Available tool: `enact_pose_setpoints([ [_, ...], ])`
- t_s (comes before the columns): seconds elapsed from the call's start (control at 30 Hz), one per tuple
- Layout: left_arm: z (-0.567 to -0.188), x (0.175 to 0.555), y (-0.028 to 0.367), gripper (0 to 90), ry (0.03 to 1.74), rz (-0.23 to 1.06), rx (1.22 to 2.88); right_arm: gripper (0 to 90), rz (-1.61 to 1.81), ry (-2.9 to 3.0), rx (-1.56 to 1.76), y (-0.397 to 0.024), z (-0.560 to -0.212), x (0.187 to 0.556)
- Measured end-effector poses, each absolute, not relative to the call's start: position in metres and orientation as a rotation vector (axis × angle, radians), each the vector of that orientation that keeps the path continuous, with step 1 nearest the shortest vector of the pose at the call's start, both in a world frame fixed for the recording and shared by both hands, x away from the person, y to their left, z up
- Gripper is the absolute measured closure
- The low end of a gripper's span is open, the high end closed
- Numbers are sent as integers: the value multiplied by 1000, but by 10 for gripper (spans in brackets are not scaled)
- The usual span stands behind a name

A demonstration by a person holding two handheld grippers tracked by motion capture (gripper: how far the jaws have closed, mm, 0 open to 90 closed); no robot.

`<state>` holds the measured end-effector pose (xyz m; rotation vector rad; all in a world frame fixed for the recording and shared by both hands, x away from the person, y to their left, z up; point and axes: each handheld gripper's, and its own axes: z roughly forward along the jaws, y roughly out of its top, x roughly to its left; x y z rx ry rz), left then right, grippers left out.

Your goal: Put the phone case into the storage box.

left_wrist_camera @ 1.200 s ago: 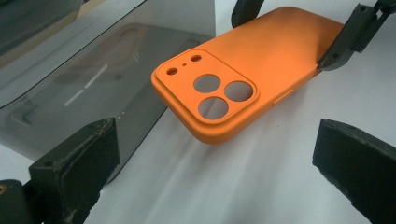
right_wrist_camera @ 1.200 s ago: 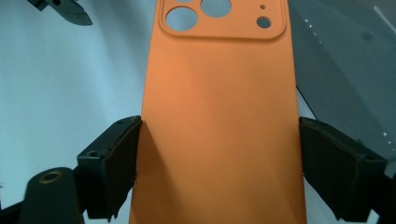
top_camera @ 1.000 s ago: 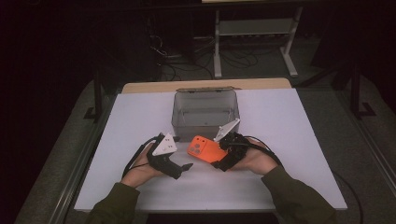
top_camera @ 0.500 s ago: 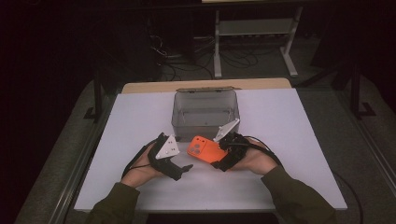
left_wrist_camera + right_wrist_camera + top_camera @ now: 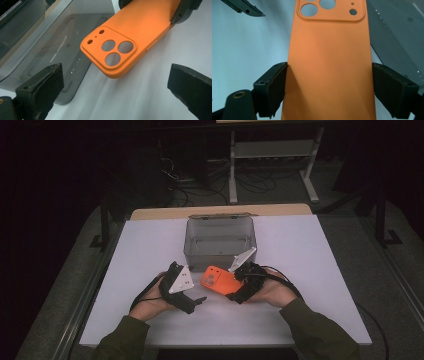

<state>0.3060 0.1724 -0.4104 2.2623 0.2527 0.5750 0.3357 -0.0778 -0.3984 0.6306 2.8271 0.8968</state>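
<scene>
Both forearms, in dark green sleeves, come in from the near edge of the white tabletop [image 5: 310, 250] and angle inward toward each other, each hand wrapped around its tool low over the surface. The right hand [image 5: 272, 292] lies with its palm turned partly up and points the right claw [image 5: 234, 285] leftward and slightly away from the person; a grey three-cornered plate stands tilted on top of it and a black cable loops back along the wrist. This claw grips an orange phone case [image 5: 218, 279] by its two long edges: in the right gripper view the two black jaws press against either side of the case [image 5: 329, 62] near its lower half, with the camera cut-outs at the far end, away from the hand. The case sits just in front of the near wall of a clear grey plastic box [image 5: 220, 251], which stands open-topped at the middle of the tabletop. The left hand [image 5: 150, 302] rests close by on the left, holding the left claw [image 5: 192, 302] pointed toward the right; its jaws stand wide apart with nothing between them. In the left gripper view the camera end of the case [image 5: 125, 37] hangs ahead of these spread jaws, apart from both, with the box wall [image 5: 42, 50] just to one side.
</scene>
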Motion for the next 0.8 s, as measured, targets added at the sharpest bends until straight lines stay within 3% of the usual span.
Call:
enact_pose_setpoints([
  [0.8,-412,301,166,0,158,695,2318,157,896,2830,632,-78,-399,336],
])
